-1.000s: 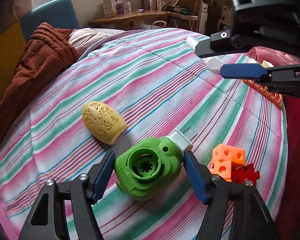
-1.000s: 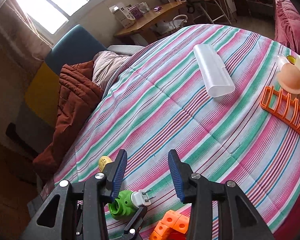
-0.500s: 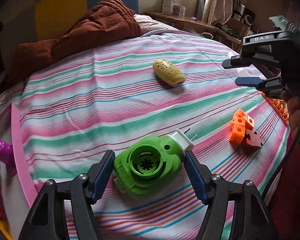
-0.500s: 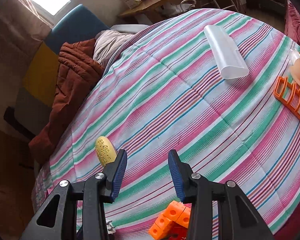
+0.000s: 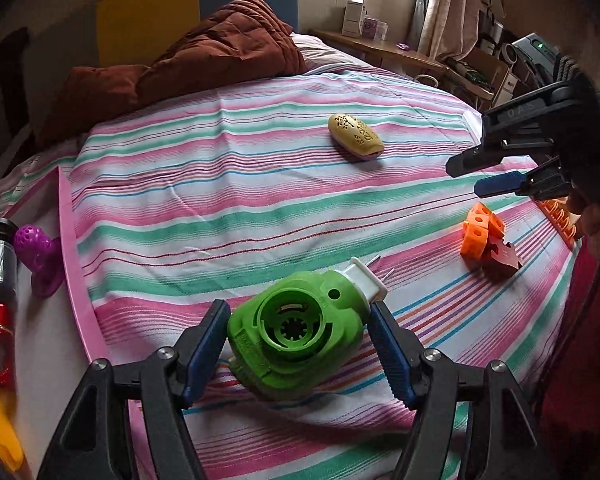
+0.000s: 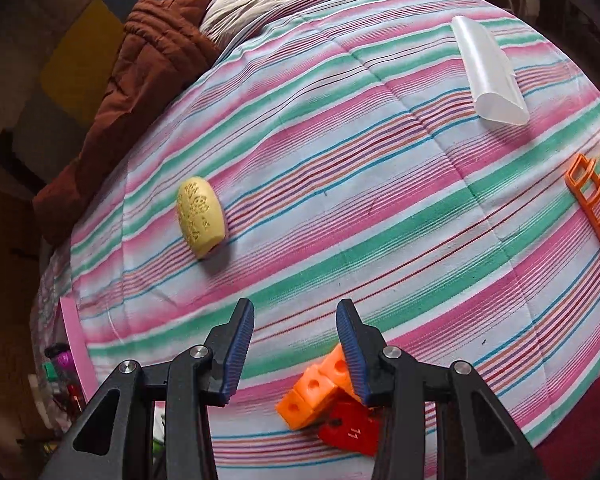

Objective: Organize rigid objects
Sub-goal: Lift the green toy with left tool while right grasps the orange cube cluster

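My left gripper (image 5: 298, 336) is shut on a green plug-in device (image 5: 300, 334) with a white pronged plug, held above the striped bedspread. A pink-rimmed bin (image 5: 70, 248) at the left holds a purple piece (image 5: 38, 254) and other items. A yellow oval case (image 5: 354, 136) lies farther back; it also shows in the right wrist view (image 6: 200, 216). Orange cubes with a red piece (image 5: 486, 240) lie to the right. My right gripper (image 6: 296, 350) is open and empty, hovering just above the orange cubes (image 6: 318, 388); it shows at the right in the left wrist view (image 5: 476, 176).
A translucent white case (image 6: 490, 72) lies at the back right. An orange rack (image 6: 598, 208) sits at the right edge. A brown quilt (image 5: 188, 68) is bunched at the head of the bed. A wooden desk (image 5: 384, 48) stands beyond.
My left gripper has swung left with the green device, bringing the pink bin into view. My right gripper has dropped closer to the orange cubes.
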The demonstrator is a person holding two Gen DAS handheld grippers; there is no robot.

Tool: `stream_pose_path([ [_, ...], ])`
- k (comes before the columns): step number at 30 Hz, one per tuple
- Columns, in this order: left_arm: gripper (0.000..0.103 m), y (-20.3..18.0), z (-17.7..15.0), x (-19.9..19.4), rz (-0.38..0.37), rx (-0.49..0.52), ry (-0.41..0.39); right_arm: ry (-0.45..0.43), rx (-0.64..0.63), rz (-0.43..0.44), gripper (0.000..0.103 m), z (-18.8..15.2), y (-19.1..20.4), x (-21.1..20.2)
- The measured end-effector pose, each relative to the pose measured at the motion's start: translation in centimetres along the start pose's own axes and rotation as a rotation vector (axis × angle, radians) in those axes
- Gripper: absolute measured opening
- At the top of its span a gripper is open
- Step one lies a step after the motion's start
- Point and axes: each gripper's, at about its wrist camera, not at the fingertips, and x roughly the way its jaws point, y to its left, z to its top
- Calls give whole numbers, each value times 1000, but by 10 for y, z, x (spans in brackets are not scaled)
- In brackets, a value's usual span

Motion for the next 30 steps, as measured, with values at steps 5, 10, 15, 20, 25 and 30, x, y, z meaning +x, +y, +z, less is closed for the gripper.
stream_pose_path([
  [5,71,3,-2,-2,-20,-19,-6,87,-247,-171,47,-7,19,-4],
  [10,71,6,-3,-2,-33,-26,-10,168,-390,-236,67,-17,26,4],
  [15,71,6,-6,0,-42,-23,10,231,-486,-265,74,-26,38,23],
  [20,71,2,-13,4,-18,-8,13,281,-566,-330,65,-34,46,42],
  [25,71,1,-13,2,-19,1,7,220,-557,-294,64,-37,49,34],
  [30,71,3,-10,0,-34,-13,15,117,-453,-149,64,-28,55,24],
])
